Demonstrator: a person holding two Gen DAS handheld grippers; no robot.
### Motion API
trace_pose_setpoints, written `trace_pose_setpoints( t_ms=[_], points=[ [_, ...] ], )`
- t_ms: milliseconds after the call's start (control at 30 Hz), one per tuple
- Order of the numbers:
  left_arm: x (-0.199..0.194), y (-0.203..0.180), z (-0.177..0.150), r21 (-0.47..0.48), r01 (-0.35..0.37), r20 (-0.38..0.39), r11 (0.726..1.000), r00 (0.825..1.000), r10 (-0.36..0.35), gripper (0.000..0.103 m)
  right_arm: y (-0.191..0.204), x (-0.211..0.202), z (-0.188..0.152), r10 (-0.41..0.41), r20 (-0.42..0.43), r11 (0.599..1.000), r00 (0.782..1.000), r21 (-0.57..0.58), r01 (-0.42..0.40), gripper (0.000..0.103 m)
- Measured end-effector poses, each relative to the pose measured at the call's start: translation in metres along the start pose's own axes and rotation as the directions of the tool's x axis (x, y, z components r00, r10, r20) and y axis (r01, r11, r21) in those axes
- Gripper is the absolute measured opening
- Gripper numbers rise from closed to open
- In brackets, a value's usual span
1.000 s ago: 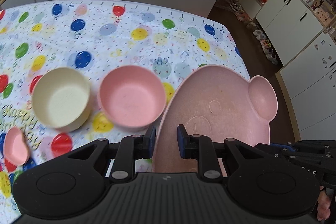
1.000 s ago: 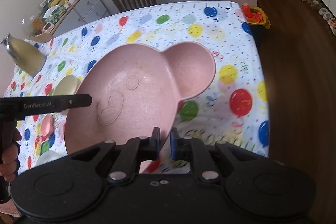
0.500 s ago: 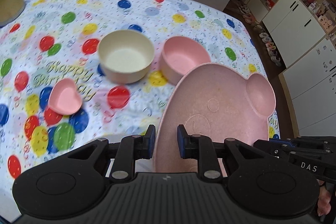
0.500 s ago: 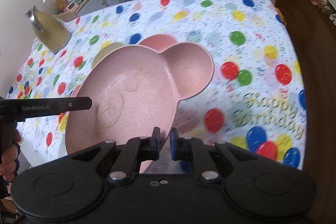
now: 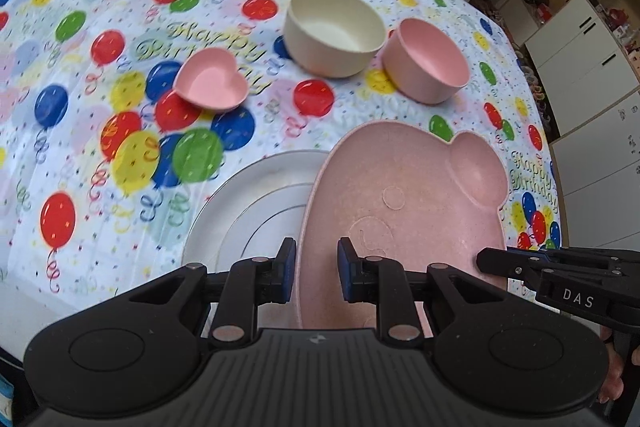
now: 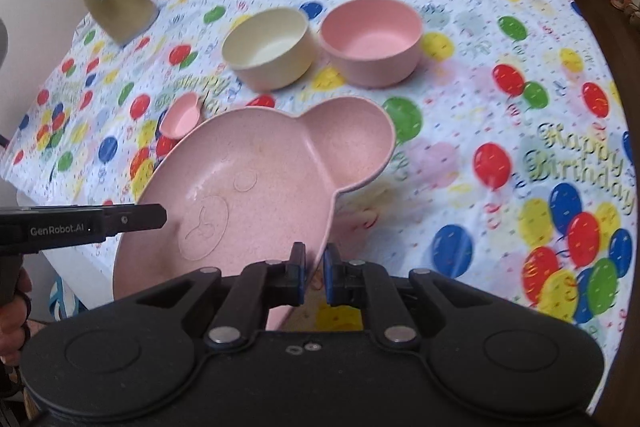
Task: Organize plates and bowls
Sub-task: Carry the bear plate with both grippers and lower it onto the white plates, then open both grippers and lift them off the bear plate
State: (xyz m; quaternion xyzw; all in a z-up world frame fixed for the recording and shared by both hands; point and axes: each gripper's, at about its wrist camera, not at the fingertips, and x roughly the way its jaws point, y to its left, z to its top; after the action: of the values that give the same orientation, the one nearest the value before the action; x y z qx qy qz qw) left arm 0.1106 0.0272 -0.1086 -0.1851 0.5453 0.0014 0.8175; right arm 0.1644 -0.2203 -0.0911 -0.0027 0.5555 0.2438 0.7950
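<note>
Over the white plate (image 5: 224, 203), both grippers (image 5: 317, 269) (image 6: 314, 277) pinch the bear plate (image 5: 404, 219), not stacked yet, bowls (image 6: 268, 47) loose.

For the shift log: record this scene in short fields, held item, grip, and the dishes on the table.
held item: pink bear-shaped plate
grip: left gripper and right gripper each shut on its rim
under it: white plate, partly covered
bowls: cream bowl beside pink bowl, both upright
small dish: pink heart dish
surface: balloon tablecloth
</note>
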Motion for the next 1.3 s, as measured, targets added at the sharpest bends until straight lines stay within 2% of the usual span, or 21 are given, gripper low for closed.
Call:
trace_pose_setpoints(
  t_ms=[367,900,1300],
  points=[
    [0.014,0.025,-0.014,-0.046,-0.009,-0.005,0.999,1.000,0.008,0.021,0.021,0.026,-0.009,-0.023,-0.029,0.999,0.999,-0.026,0.022,0.008],
    [0.031,0.036,-0.021,-0.077,-0.013,-0.024,0.997,1.000,0.011,0.021,0.030,0.041,-0.008,-0.042,-0.037,0.997,0.998,-0.069,0.039,0.007],
    [0.037,0.031,-0.024,-0.073,-0.012,-0.027,0.997,1.000,0.010,0.021,0.021,0.041,-0.004,-0.052,-0.040,0.998,0.998,-0.026,0.051,0.022]
  ],
)
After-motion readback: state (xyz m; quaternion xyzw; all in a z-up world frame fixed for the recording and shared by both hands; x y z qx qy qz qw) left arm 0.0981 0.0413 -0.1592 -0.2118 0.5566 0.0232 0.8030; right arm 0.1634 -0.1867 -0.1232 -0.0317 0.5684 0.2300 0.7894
